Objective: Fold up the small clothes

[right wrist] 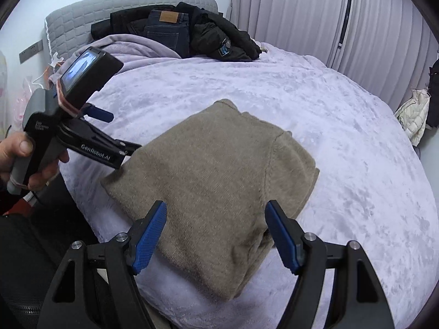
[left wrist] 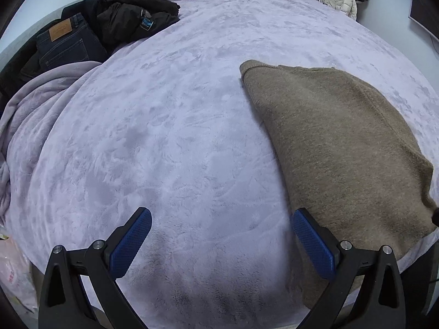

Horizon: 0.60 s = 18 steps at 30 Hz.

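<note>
A folded tan knit sweater point(right wrist: 219, 175) lies flat on the lilac blanket point(right wrist: 343, 142) near the bed's front edge. It also shows in the left wrist view point(left wrist: 337, 148) at the right. My right gripper point(right wrist: 216, 213) is open and empty, hovering over the sweater's near part. My left gripper point(left wrist: 222, 219) is open and empty, over bare blanket point(left wrist: 170, 126) just left of the sweater. In the right wrist view the left gripper point(right wrist: 115, 134) sits at the sweater's left edge, held in a hand.
Dark jeans point(right wrist: 167, 33) and a black jacket point(right wrist: 219, 38) are piled at the headboard point(right wrist: 82, 19); they also show in the left wrist view point(left wrist: 68, 41). Curtains point(right wrist: 343, 16) hang behind. A white puffer jacket point(right wrist: 414, 115) lies beyond the bed's right side.
</note>
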Available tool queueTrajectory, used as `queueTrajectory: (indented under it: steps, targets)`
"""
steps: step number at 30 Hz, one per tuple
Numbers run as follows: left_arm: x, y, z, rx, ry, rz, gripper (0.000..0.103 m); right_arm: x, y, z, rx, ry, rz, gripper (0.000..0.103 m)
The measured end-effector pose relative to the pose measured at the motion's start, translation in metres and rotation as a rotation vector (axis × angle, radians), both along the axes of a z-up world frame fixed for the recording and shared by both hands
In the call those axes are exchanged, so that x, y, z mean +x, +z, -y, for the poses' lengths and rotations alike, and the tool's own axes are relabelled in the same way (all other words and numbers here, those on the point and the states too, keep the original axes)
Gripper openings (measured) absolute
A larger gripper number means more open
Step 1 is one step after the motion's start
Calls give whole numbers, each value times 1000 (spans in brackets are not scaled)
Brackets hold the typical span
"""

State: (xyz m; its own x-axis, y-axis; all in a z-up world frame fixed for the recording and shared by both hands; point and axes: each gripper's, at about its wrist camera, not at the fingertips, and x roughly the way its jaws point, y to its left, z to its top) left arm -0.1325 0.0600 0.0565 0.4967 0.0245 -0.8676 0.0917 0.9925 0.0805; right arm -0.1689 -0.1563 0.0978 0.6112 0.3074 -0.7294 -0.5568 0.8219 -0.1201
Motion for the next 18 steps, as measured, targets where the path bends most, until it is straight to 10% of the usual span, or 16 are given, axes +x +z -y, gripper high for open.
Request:
queueTrajectory:
  steps: [10, 15, 18]
  targets:
    - [35, 38, 34, -58, -81, 67, 103, 84, -21, -3, 14, -6, -87, 78]
    - [75, 1, 48, -29, -69, -45, 103, 119, -30, 4, 63, -22, -165, 78]
    - [100, -16, 35, -167, -38, -119, 103, 132, -43, 6, 33, -37, -175, 77]
